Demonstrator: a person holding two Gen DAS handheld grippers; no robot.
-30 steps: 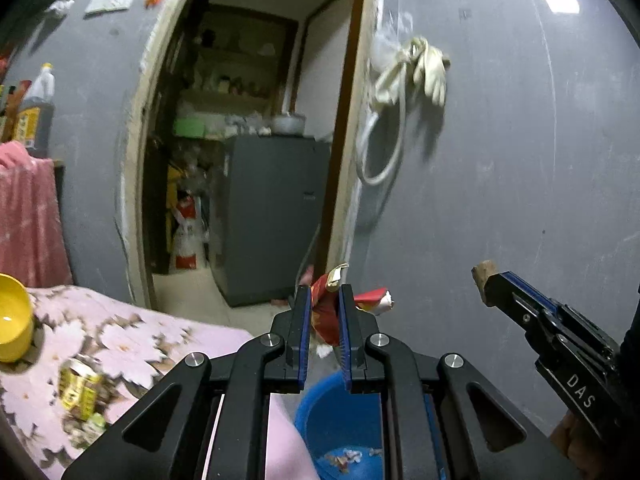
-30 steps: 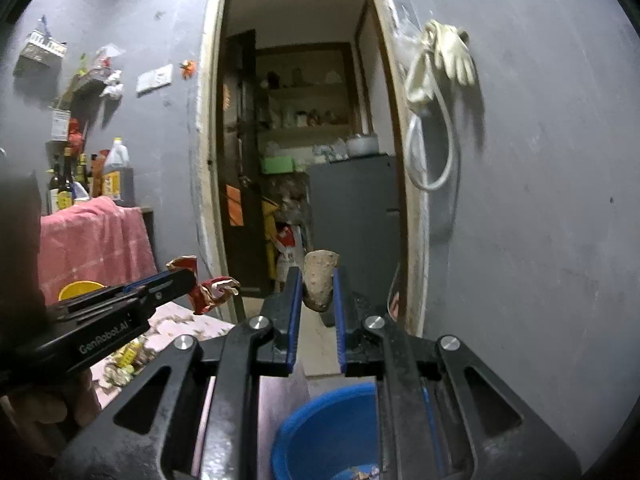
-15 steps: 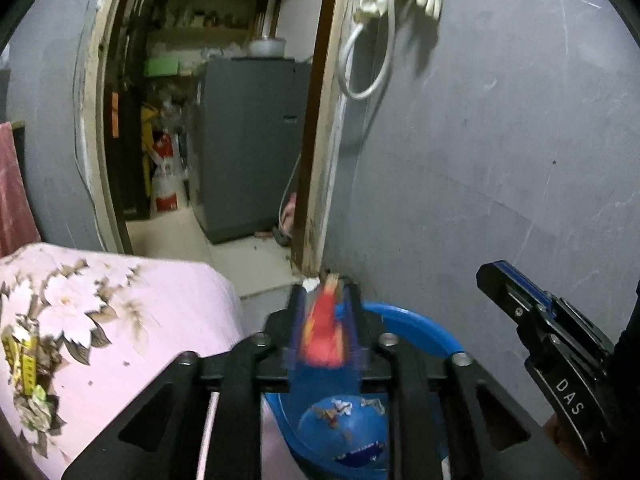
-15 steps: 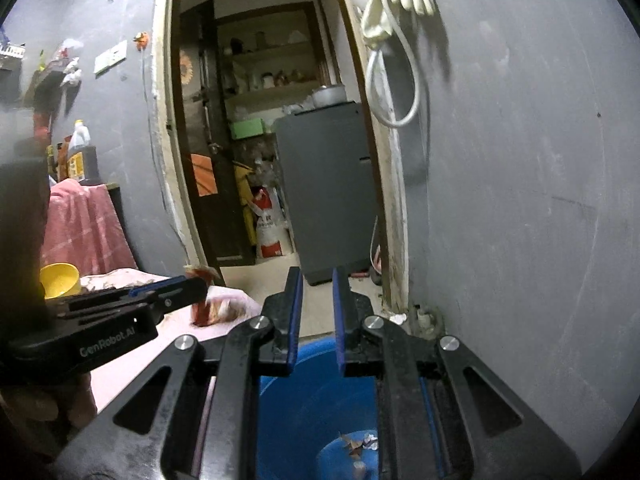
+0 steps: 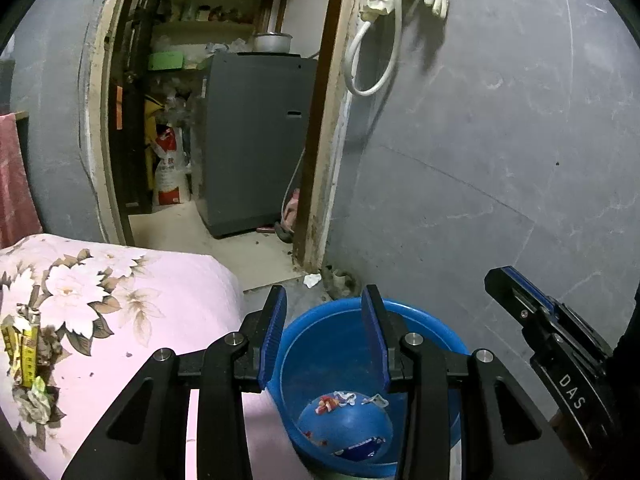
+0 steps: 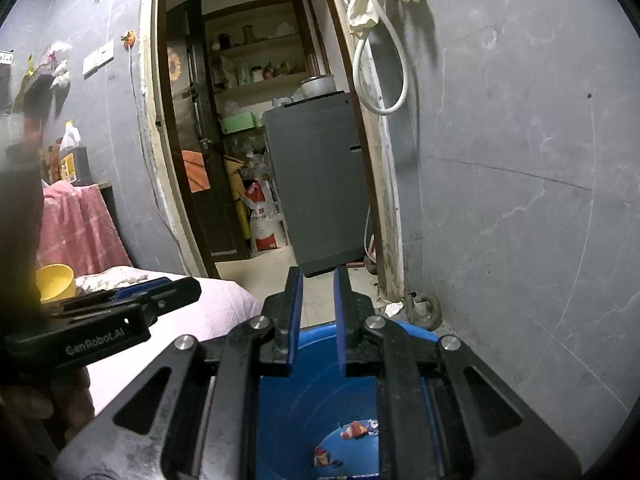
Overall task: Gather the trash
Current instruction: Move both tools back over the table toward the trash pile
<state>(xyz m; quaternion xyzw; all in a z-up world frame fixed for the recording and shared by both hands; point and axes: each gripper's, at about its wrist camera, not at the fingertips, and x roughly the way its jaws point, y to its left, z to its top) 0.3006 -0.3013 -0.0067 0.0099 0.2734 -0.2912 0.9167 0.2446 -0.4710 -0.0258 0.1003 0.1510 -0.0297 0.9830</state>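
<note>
A blue plastic basin stands on the floor below both grippers, with scraps of trash on its bottom; it also shows in the right wrist view. My left gripper is open and empty over the basin. My right gripper is open a little and empty, also over the basin; it shows from the side in the left wrist view. Yellow and green wrappers lie on the floral tablecloth at the left.
A grey wall rises right behind the basin. An open doorway leads to a room with a grey appliance. A yellow bowl sits on the table. A hose and gloves hang on the wall.
My left gripper opened and let the red wrapper fall into the basin. My right gripper let go of the brown lump. Both grippers came down over the basin.
</note>
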